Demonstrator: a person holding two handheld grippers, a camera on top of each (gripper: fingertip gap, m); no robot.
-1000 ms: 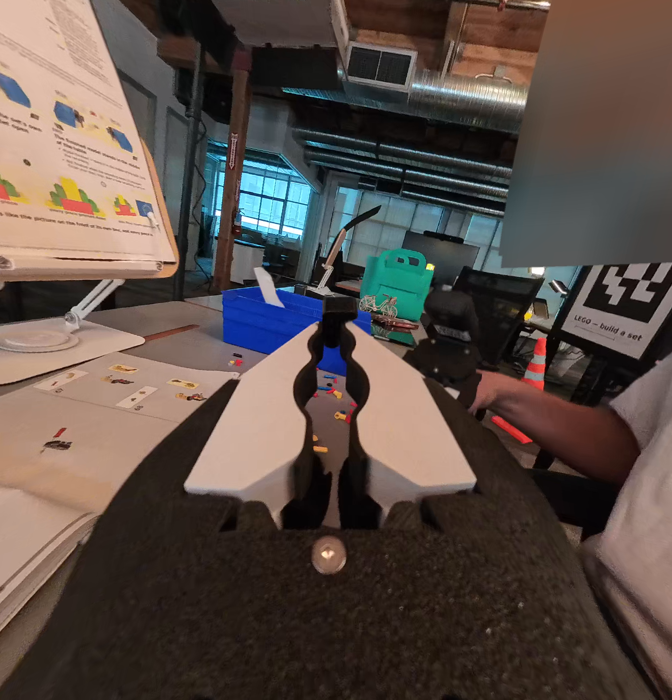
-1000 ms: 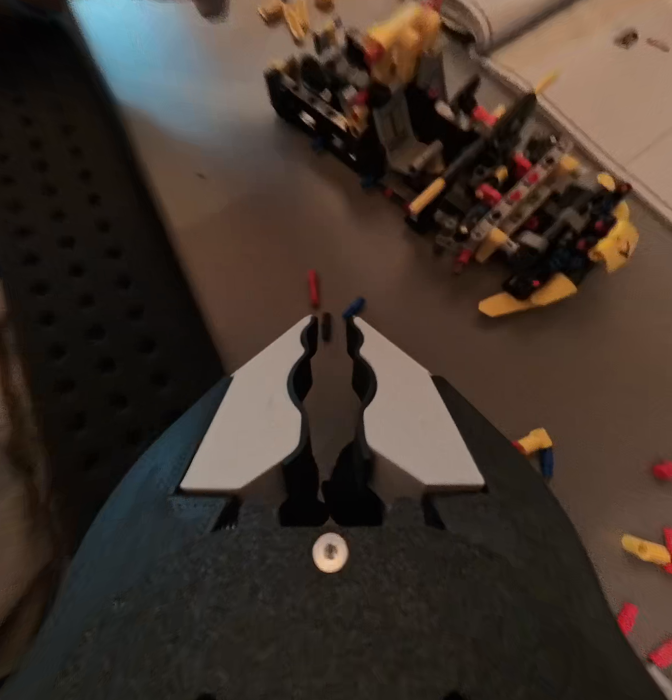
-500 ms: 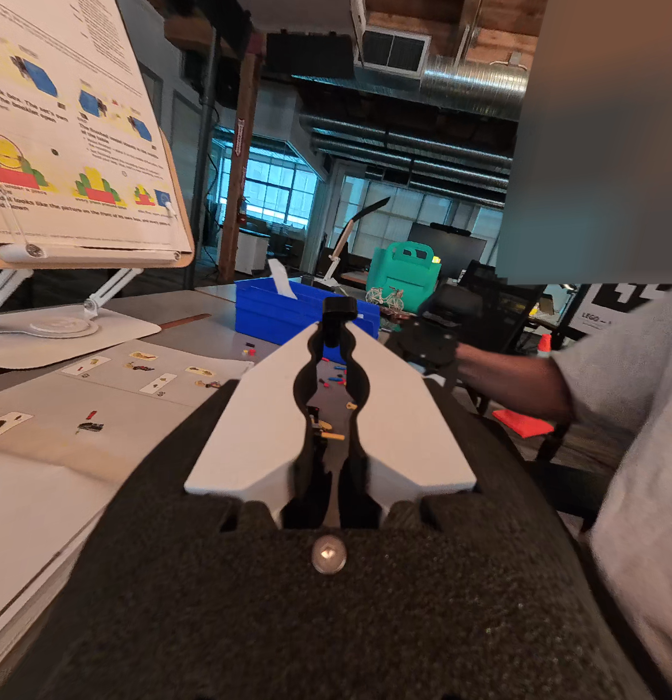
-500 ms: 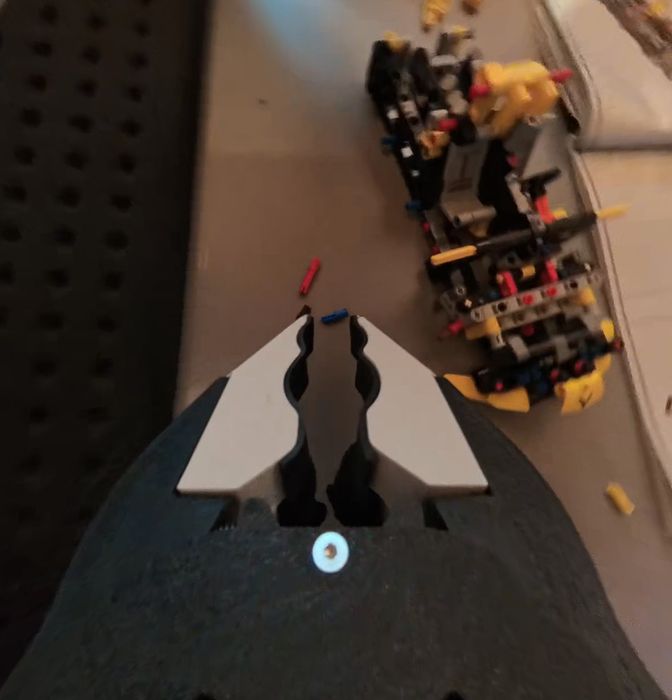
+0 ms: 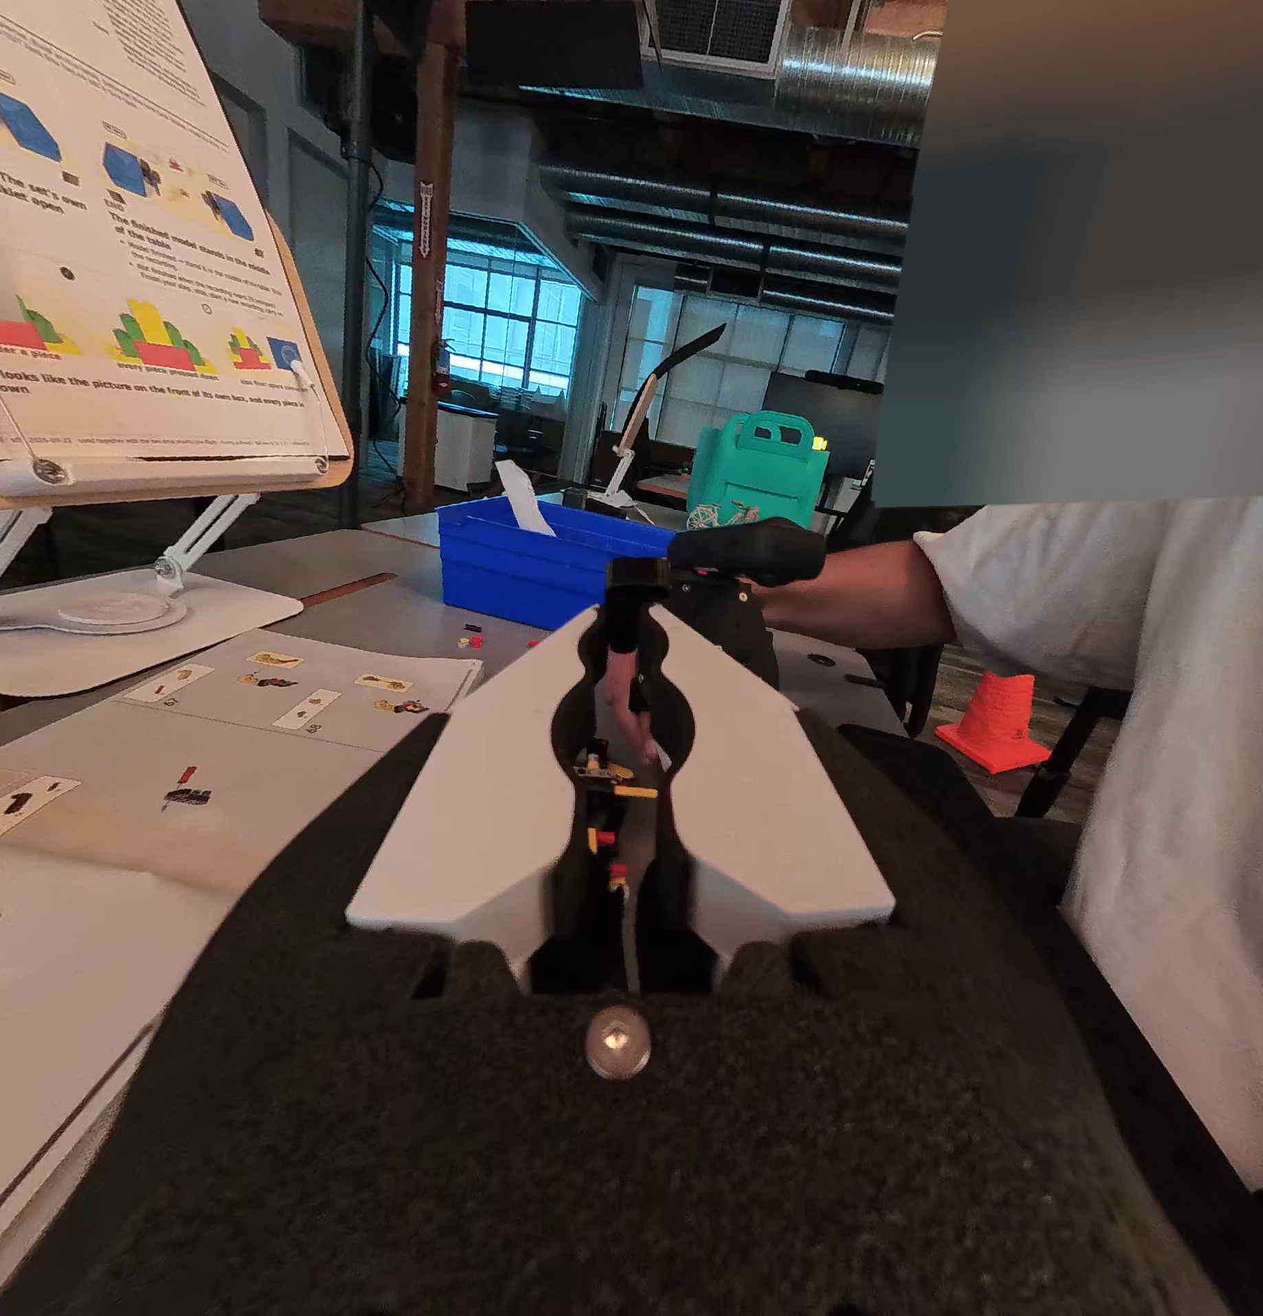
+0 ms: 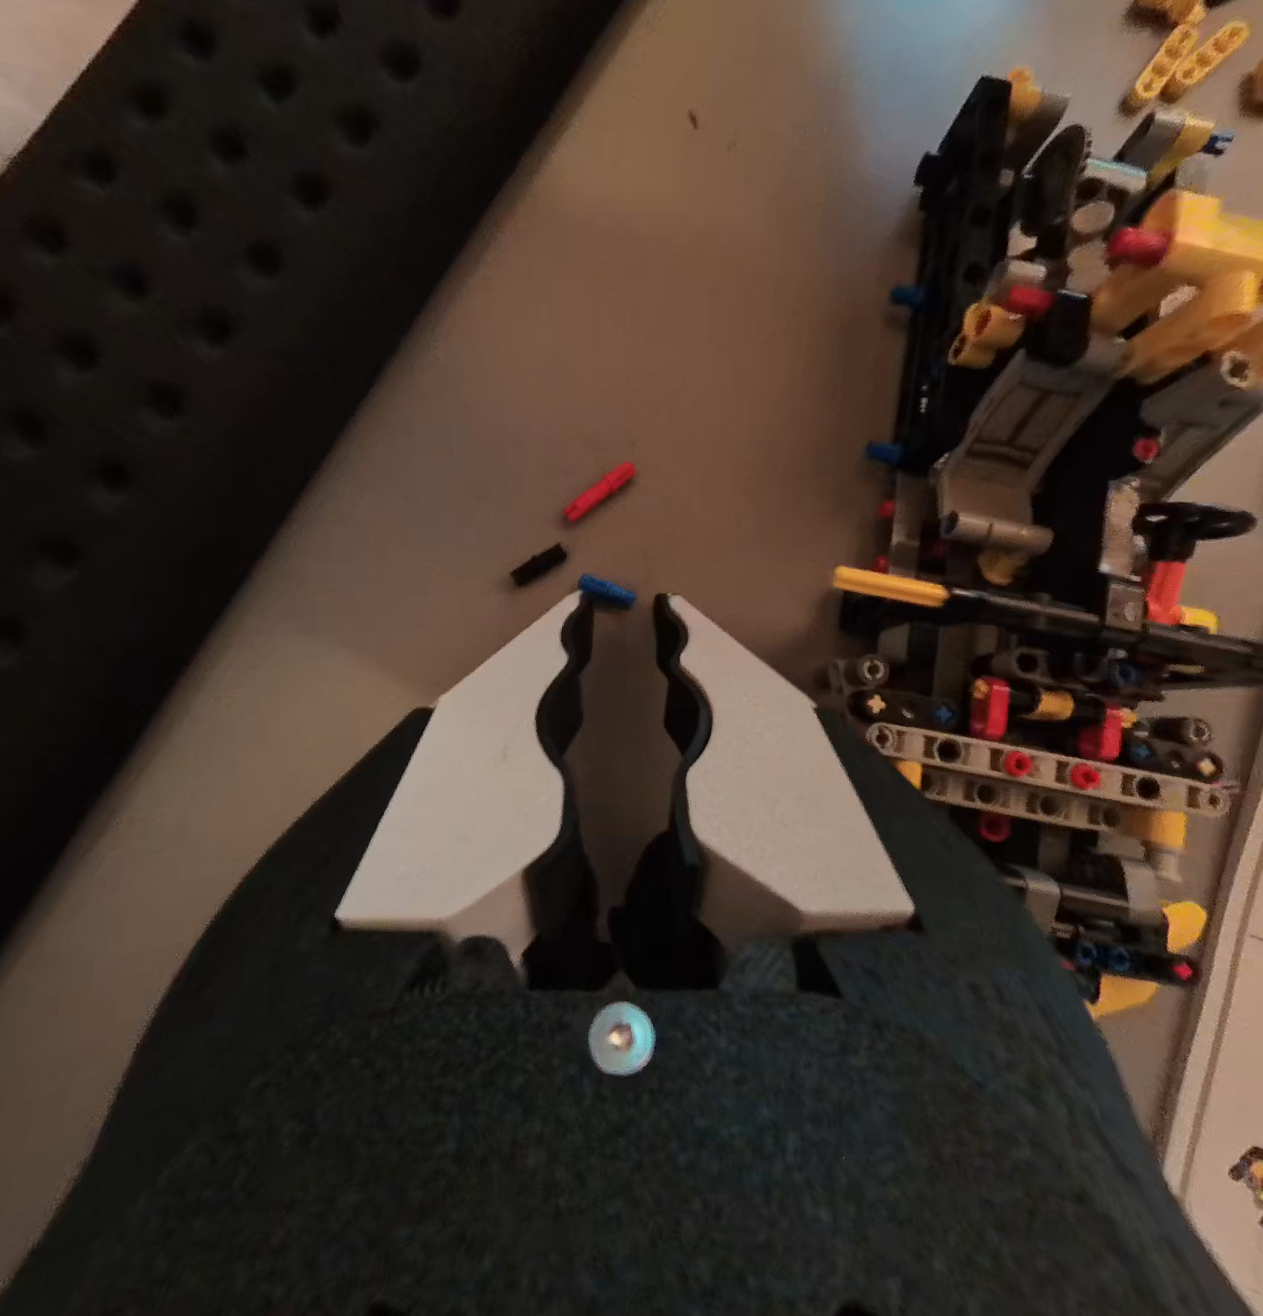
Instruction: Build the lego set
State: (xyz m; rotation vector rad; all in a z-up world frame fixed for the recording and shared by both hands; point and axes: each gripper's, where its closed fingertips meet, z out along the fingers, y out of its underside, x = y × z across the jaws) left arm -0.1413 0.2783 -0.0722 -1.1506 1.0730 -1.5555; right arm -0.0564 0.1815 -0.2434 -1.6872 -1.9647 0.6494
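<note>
Red pin (image 6: 598, 492), black pin (image 6: 538, 564), blue pin (image 6: 607, 590) (bin (image 5: 536, 570) blue too).

A blue bin (image 5: 543, 570) sits on the grey desk (image 5: 393, 612) with a white slip standing in it. Behind it is a green bag (image 5: 756, 473). An orange cone (image 5: 995, 719) stands on the floor.

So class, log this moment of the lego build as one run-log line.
left gripper: shut on black piece, raised | right gripper: open, empty, fingers at blue pin | model: partly built, on table
</note>
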